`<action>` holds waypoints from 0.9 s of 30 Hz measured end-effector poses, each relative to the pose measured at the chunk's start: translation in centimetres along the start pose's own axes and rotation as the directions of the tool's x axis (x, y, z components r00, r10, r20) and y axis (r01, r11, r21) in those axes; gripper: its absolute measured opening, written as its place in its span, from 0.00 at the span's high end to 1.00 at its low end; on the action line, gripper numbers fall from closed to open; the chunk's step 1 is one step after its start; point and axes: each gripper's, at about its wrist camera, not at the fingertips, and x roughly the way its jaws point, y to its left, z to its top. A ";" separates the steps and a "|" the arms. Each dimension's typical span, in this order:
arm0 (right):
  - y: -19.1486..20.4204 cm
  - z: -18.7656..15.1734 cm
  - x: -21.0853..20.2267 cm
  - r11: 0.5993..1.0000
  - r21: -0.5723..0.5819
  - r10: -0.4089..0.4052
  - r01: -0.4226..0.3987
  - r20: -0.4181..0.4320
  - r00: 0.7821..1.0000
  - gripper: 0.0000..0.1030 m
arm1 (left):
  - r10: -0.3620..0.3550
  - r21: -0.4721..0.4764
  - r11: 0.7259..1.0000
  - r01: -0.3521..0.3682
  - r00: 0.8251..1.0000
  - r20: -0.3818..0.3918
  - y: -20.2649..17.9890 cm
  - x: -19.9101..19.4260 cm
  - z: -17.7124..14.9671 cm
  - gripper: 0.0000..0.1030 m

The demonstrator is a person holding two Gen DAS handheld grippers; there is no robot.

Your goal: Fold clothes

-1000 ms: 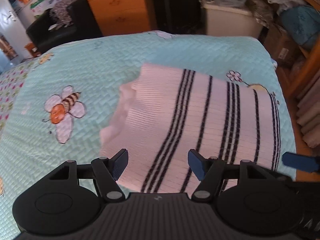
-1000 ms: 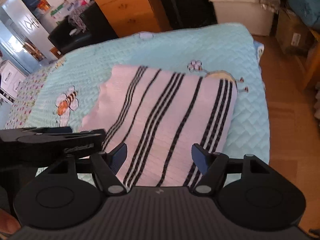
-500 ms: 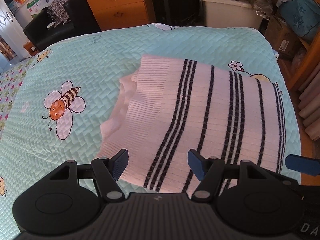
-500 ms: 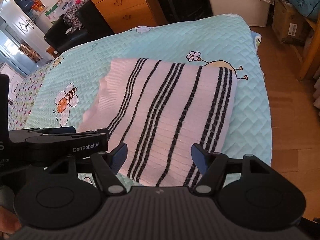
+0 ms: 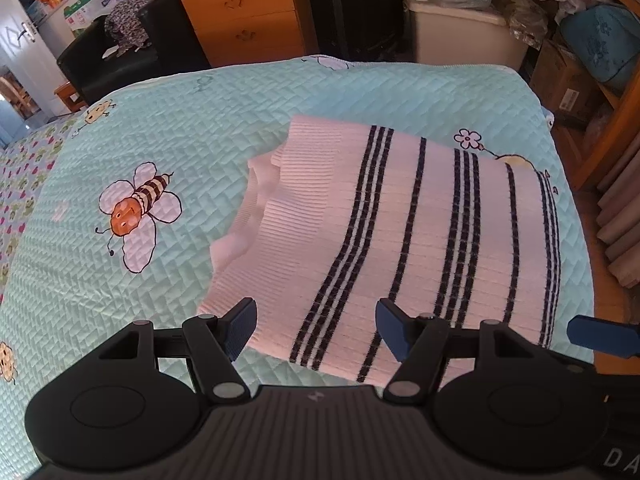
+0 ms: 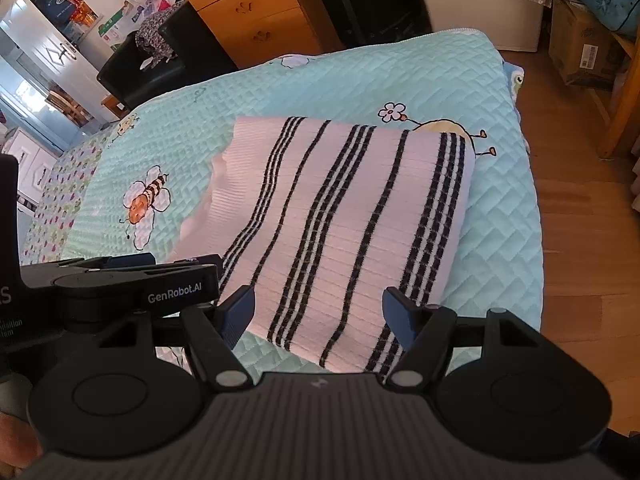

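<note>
Both sets of jaws stand spread with nothing between them: the left gripper point(image 5: 316, 326) and the right gripper point(image 6: 318, 314) hang side by side above the near edge of the striped sweater point(image 5: 404, 232), touching none of it. That sweater lies as a flat rectangle on the aqua quilt point(image 5: 192, 128), toward the bed's right side, partly covering a printed bee near the flower point(image 6: 394, 111). Judging by its tidy outline, most of the folding looks done; loose pink layers bulge out at its left edge point(image 5: 256, 200), so one more fold or some tucking may remain. Each gripper tilts steeply down at the cloth. Farther off, past the bed, stands a wooden dresser point(image 5: 240, 12).
</note>
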 end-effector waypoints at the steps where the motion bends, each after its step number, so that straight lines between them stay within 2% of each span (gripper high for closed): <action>1: -0.1 0.0 -0.1 1.000 0.001 0.004 -0.004 0.001 1.000 0.31 | -0.002 -0.013 1.000 0.002 1.000 0.003 0.0 -0.1 -0.1 0.33; 8: -1.5 -0.5 -1.5 0.999 0.026 0.039 -0.039 -0.015 0.999 0.31 | -0.016 -0.096 0.995 0.017 1.000 0.007 -0.9 -1.0 -1.5 0.33; 13: -2.8 -1.6 -3.3 0.990 0.068 0.119 -0.120 0.024 0.993 0.31 | -0.007 -0.158 0.987 0.008 1.000 0.013 -1.3 -2.5 -2.8 0.33; 16: -3.4 -2.3 -4.4 0.978 0.033 0.205 -0.207 0.054 0.977 0.29 | 0.032 -0.267 0.964 -0.014 0.998 0.061 -0.8 -4.2 -4.4 0.33; 19: -3.4 -2.7 -4.9 0.946 -0.046 0.323 -0.321 0.027 0.946 0.26 | 0.098 -0.403 0.914 -0.045 0.989 0.110 0.0 -6.2 -6.6 0.33; 23: -3.2 -3.6 -5.5 0.882 -0.117 0.456 -0.457 -0.042 0.889 0.26 | 0.245 -0.567 0.813 -0.130 0.961 0.130 0.4 -9.4 -10.7 0.33; 24: -3.1 -3.9 -5.7 0.866 -0.123 0.481 -0.485 -0.060 0.875 0.26 | 0.297 -0.579 0.797 -0.170 0.946 0.132 0.0 -10.5 -11.7 0.33; 27: -2.8 -5.0 -6.6 0.816 -0.144 0.551 -0.560 -0.097 0.829 0.25 | 0.445 -0.585 0.760 -0.285 0.884 0.147 -1.7 -14.3 -14.4 0.33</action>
